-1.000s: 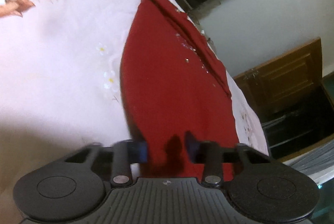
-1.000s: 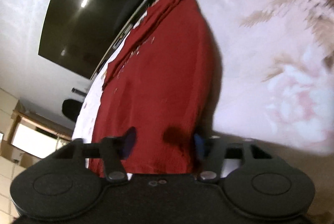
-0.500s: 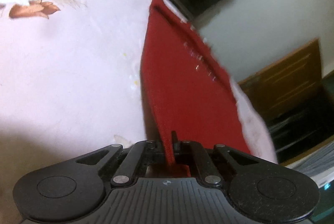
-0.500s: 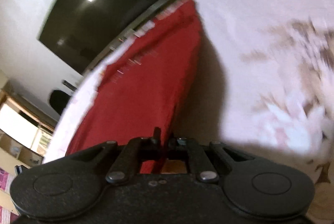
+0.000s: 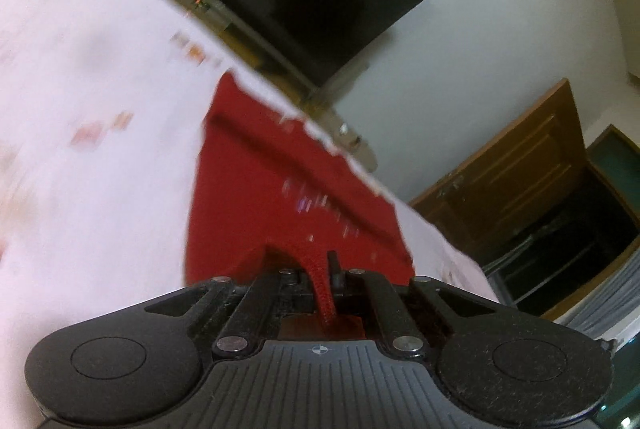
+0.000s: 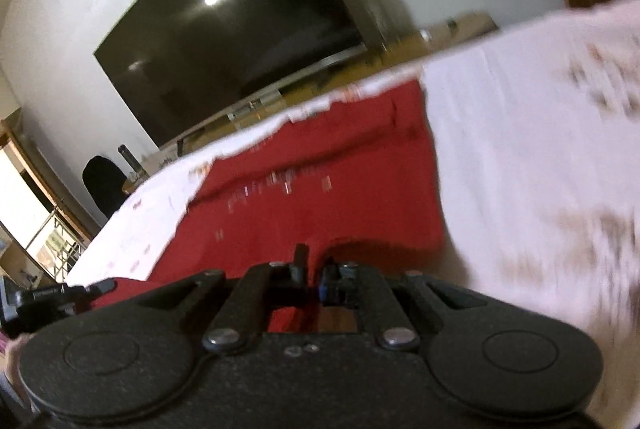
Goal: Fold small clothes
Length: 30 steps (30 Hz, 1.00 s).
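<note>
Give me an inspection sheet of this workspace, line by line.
Surface: pale floral bedsheet, blurred by motion.
Job's things: red garment spread on the sheet, near edge lifted.
Clutter: nothing seen on the sheet.
Grippers: left gripper shut on the garment's edge; right gripper also shut on it.
Cables: nothing seen.
Surroundings: dark television on a white wall, wooden cabinet, black chair.

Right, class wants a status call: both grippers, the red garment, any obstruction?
Left gripper shut on red garment. Right gripper shut on its near edge. Garment otherwise on floral sheet. Nothing in the way.
</note>
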### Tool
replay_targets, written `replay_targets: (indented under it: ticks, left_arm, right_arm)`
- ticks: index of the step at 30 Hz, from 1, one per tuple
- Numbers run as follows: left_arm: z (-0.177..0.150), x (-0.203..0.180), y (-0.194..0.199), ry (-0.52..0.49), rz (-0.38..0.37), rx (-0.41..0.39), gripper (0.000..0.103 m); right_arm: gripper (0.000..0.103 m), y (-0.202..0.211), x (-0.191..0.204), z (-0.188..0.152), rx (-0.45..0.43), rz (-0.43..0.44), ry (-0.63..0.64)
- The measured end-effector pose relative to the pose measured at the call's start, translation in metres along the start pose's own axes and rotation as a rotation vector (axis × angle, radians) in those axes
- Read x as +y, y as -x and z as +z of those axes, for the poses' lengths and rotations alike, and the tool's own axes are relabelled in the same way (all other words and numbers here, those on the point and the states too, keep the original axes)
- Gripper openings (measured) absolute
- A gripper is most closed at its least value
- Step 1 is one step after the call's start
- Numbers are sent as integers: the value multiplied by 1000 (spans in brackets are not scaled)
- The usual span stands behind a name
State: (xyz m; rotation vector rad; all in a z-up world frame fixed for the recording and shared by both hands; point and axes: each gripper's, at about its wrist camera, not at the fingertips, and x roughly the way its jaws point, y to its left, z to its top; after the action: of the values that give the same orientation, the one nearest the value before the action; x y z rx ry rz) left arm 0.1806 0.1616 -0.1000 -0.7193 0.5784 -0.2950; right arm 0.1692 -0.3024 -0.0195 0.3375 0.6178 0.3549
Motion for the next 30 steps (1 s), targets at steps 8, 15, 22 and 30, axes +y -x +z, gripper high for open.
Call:
replay_targets:
  ticks: [8, 15, 22, 30]
  left_arm:
    - [106, -28, -84, -124, 1, -31, 3]
    - [163, -27, -174, -172, 39, -14, 3]
    - [171, 4, -244, -182, 117, 51, 3]
    - [160, 34, -262, -130, 167, -136, 72]
  right_arm:
    - [5, -64, -11, 89, -63, 13, 40]
    - [5, -149, -56, 148, -38, 44, -37]
    - [5, -224, -91, 168, -5, 53, -77]
    - [81, -263, -109, 158, -79, -14, -44]
